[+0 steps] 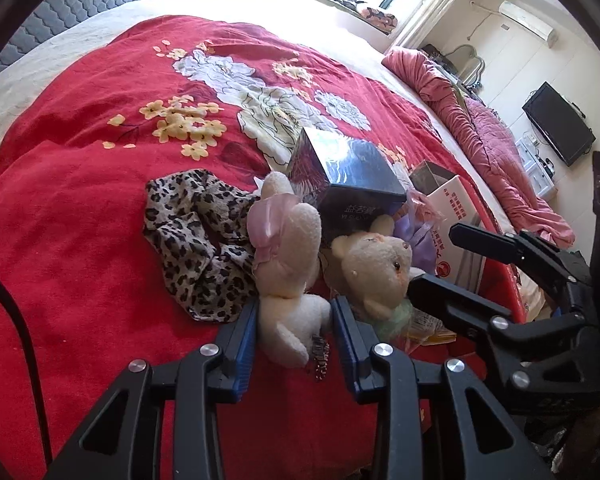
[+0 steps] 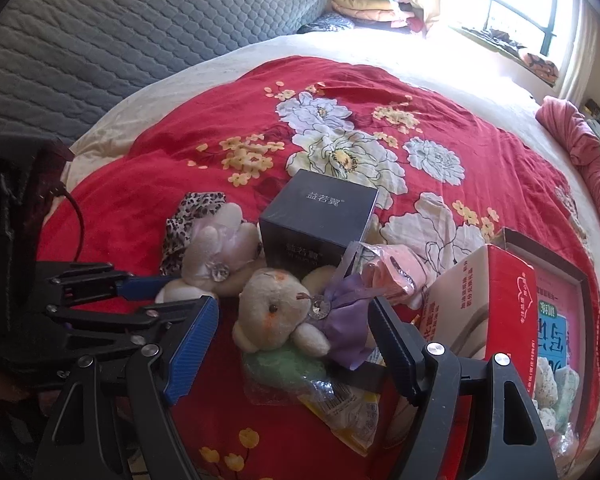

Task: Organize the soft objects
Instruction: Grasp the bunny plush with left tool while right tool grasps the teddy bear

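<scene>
The left gripper [image 1: 296, 322] has its two blue pads on each side of the bottom of a white plush bunny [image 1: 288, 264], and the pads touch the bunny's soft body, so it has hold of it. No earlier look is given, so only this hold can be told. The right gripper [image 2: 296, 340] stands wide open, and its pads touch nothing. Between its fingers lies a cream teddy bear [image 2: 276, 316] in a purple dress, with a shiny stone at its neck. So there are two plush toys, side by side on the bed, near its front edge. The bear lies on top of a crinkly plastic packet [image 2: 320, 392] with something green inside. Behind the bunny lies one leopard-print cloth [image 1: 196, 240], bunched up. Behind both toys stands one dark box [image 2: 320, 220] with light letters, and the bunny's head leans close to it. To the right of the bear is a pink thing in clear wrap [image 2: 388, 276], then one red and white carton [image 2: 484, 304], open on top. These boxes crowd the toys from the back and the right. All of it rests on a red blanket [image 1: 80, 200] with big white and yellow flowers. A pink quilt [image 1: 480, 128] is heaped at the far side of the bed.
</scene>
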`<state>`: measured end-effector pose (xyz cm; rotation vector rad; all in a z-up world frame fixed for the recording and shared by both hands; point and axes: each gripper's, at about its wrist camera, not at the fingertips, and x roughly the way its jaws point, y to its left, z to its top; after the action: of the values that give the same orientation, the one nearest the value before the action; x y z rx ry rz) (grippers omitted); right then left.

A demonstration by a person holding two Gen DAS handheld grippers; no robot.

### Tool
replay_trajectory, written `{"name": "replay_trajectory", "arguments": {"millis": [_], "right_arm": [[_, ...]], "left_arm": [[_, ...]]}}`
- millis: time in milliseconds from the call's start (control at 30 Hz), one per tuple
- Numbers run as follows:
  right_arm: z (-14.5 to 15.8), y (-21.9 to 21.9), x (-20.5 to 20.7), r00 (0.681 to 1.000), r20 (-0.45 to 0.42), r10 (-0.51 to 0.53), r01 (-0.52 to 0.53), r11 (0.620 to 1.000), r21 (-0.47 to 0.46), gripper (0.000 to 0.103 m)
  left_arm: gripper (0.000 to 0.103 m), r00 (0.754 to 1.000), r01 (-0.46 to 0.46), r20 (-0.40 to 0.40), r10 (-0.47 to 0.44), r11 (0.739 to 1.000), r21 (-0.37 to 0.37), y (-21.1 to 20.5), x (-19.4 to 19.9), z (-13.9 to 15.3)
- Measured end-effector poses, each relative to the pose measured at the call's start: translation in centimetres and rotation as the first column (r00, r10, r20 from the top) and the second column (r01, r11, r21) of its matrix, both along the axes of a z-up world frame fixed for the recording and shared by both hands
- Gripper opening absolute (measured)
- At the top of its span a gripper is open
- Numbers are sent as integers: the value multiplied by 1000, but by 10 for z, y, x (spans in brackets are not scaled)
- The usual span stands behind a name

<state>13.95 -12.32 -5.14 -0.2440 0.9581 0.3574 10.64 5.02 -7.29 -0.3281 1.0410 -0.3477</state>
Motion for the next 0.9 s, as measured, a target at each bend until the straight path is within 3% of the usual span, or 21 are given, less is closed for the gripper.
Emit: {"name": "replay_trajectory", "arguments": {"millis": [400,667,800,900], "right_arm": [[-38,38,0,995,55,80,-66,973,-223,78],[-53,44,10,995,70,71,-52,967,-248,78],[-56,41,13,995,83,55,-32,967,-254,62],[-54,38,13,995,83,48,-27,973,-230,60]], "left_arm": [[36,999,-41,16,41,999,-29,27,-8,10],[36,999,-38,34,38,999,-7,25,-12,14],[36,999,-34,40,34,999,3,24,-12,15],[36,998,-36,46,35,999,15,22,-13,16]]}}
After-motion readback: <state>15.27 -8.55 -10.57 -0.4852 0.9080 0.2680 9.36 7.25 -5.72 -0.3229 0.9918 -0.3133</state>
